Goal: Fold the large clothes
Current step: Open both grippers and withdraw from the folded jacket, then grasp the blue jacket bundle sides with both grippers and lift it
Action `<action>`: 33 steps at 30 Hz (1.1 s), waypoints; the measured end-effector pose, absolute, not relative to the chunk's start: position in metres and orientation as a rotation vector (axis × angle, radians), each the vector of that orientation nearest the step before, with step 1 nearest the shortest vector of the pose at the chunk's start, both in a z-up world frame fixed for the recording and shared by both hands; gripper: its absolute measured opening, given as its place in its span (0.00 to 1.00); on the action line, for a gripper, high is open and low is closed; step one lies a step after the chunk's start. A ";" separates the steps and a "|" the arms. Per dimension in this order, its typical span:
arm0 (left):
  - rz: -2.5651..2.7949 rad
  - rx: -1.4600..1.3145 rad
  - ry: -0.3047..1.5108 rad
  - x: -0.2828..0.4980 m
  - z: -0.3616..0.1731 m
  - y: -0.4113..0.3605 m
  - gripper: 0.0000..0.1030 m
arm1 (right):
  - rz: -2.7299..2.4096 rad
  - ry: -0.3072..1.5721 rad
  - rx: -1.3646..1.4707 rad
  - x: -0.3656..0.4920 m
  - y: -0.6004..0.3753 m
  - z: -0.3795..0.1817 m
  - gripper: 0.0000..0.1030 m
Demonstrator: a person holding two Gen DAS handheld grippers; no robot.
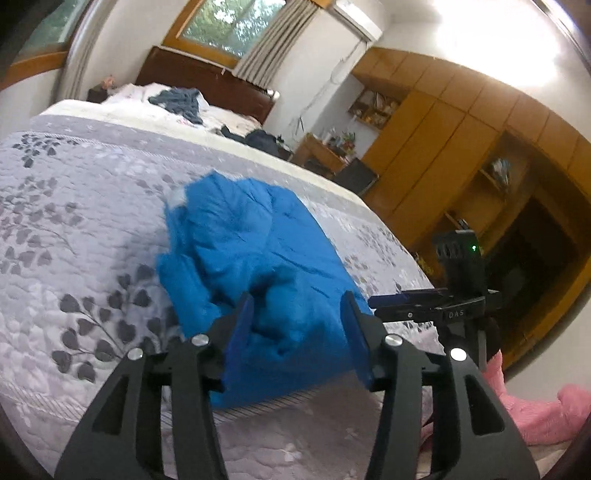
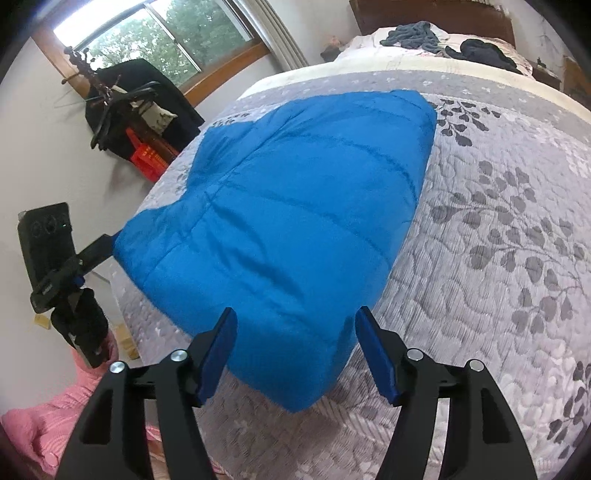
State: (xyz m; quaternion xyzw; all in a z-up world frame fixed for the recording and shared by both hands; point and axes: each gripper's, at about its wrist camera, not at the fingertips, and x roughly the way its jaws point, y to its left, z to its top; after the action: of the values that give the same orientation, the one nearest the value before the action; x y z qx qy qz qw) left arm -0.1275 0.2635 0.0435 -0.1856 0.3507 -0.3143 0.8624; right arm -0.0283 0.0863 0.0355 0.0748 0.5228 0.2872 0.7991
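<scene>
A bright blue quilted jacket (image 1: 255, 254) lies folded on the grey leaf-patterned bedspread (image 1: 74, 229). In the left wrist view its near edge is rumpled, and my left gripper (image 1: 297, 308) stands open with the fabric showing between its blue fingers. In the right wrist view the blue jacket (image 2: 295, 206) shows a smooth padded side near the bed's corner. My right gripper (image 2: 297, 325) is open just above its near end, holding nothing. The other gripper (image 2: 62, 269) shows at the left edge.
Dark clothes (image 2: 476, 51) and a grey-blue garment (image 2: 410, 33) lie at the head of the bed. Pink cloth (image 1: 532, 410) is at the bed's near corner. Wooden wardrobes (image 1: 443, 147) line one wall; a coat rack (image 2: 122, 107) and red crate (image 2: 147, 158) stand by the window.
</scene>
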 end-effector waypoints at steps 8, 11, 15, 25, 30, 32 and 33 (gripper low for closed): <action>-0.683 -0.500 0.805 -0.109 0.027 0.266 0.10 | 0.633 1.126 0.168 -0.031 0.093 0.030 0.66; -0.711 -0.524 0.807 -0.118 0.024 0.272 0.09 | 0.635 1.128 0.170 -0.030 0.093 0.028 0.66; -0.705 -0.599 0.876 -0.118 -0.006 0.283 0.08 | 0.634 1.143 0.166 -0.027 0.093 0.022 0.66; -0.671 -0.634 1.011 -0.110 -0.069 0.279 0.09 | 0.641 1.195 0.165 -0.019 0.100 0.002 0.72; -0.681 -0.633 1.028 -0.105 -0.061 0.276 0.12 | 0.655 1.196 0.203 -0.017 0.095 -0.002 0.74; -0.692 -0.636 1.026 -0.104 -0.054 0.278 0.13 | 0.663 1.186 0.222 -0.017 0.094 0.002 0.74; -0.694 -0.630 1.014 -0.106 -0.046 0.280 0.17 | 0.664 1.179 0.228 -0.018 0.091 0.003 0.74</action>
State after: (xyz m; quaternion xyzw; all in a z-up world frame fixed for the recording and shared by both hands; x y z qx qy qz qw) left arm -0.1056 0.2795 -0.0463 -0.2906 0.4677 -0.3199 0.7710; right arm -0.0179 0.0909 0.0032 0.1051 0.5442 0.3065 0.7738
